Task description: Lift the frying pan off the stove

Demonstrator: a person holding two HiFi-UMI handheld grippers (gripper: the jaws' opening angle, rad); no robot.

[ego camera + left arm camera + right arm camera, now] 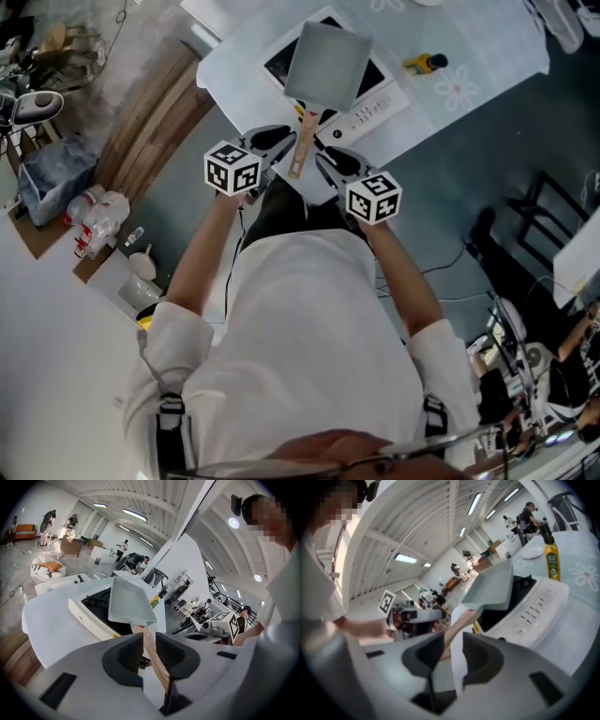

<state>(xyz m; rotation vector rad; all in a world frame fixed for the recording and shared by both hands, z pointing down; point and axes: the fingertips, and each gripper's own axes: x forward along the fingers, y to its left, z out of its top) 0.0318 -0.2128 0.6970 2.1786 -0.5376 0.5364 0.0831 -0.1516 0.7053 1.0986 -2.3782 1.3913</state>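
Head view showed left gripper [286, 141] and right gripper [323, 161] flanking the frying pan [328, 64] handle [303, 150], jaws slightly apart, seemingly poised to clamp it.

No word, brand or number can be read anywhere. The left cube [232, 169] and right cube [373, 198] carry only black-and-white square patterns — no letters. Marks on the stove [375, 109] panel and the bottle [424, 64] label — too small to read.
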